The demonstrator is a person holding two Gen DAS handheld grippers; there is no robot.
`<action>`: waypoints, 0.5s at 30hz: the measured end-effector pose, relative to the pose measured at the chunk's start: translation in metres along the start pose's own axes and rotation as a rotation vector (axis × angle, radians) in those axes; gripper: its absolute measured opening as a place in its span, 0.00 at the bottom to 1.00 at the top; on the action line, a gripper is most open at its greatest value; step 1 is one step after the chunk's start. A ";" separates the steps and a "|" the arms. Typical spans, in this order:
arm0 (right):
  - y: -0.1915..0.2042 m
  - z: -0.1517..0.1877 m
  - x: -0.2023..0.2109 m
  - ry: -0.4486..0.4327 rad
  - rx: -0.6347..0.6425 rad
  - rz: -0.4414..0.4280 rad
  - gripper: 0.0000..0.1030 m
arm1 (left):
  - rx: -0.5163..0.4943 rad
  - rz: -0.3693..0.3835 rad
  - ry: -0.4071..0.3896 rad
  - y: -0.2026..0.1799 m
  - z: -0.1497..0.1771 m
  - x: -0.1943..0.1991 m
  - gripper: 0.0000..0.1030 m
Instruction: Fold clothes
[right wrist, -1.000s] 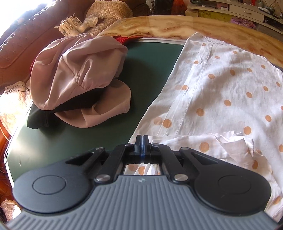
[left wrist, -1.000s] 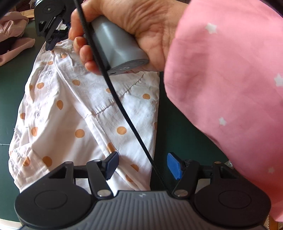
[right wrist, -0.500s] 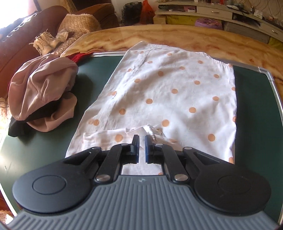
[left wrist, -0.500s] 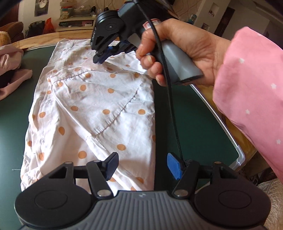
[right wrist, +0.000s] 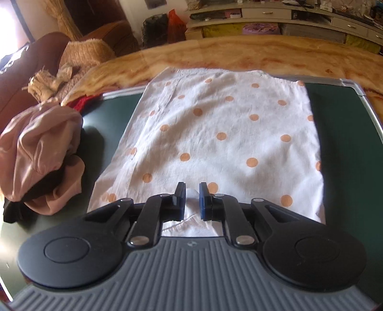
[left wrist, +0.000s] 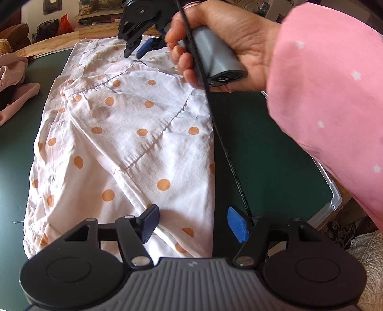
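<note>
Spotted garment [left wrist: 134,143], white with orange dots, spread flat mid-tabletop [left wrist: 270,153], one panel folded over the body along a stitched seam running from 12 to 6 o'clock in the left view. Judged partly folded: side fold laid, long rectangle still at full length in the right view [right wrist: 225,134]; further folds across the length seemingly left.

Left gripper [left wrist: 194,223] at 6 o'clock over the near hem, jaws spread wide, nothing between them. Right gripper [right wrist: 190,199], held in a hand [left wrist: 229,40] with a pink starred sleeve [left wrist: 330,95], above the far fold at 12 o'clock in the left view; jaws parted by a narrow gap with cloth showing below it, no pinch evident.

Heap of pink and dark clothes [right wrist: 40,153] at 9 o'clock on the tabletop, unfolded, well apart from the garment. No containers distinguishable; only cluttered shelves [right wrist: 287,21] beyond the tabletop.
</note>
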State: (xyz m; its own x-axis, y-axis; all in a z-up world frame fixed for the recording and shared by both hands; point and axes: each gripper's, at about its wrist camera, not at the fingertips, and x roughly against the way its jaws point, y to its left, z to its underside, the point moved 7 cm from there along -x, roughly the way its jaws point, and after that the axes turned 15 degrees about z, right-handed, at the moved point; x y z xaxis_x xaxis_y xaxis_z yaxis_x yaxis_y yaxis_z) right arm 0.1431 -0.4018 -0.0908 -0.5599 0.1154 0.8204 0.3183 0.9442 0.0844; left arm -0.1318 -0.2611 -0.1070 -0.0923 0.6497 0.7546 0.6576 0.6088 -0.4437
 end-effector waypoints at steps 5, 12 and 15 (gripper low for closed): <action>-0.050 0.035 0.083 -0.090 -0.062 -0.054 0.35 | 0.064 0.064 -0.046 0.006 -0.002 0.011 0.68; -0.118 0.179 0.190 -0.150 -0.301 -0.050 0.51 | 0.149 0.066 -0.256 0.028 -0.015 0.057 0.68; -0.107 0.220 0.197 -0.102 -0.273 -0.043 0.53 | 0.199 0.057 -0.354 0.045 -0.016 0.094 0.68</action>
State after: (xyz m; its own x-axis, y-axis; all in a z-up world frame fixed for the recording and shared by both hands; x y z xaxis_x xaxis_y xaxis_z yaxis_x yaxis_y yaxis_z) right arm -0.1694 -0.4127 -0.0628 -0.6472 0.1211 0.7527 0.4793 0.8324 0.2782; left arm -0.0989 -0.1800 -0.0476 -0.3341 0.7806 0.5282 0.5152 0.6205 -0.5912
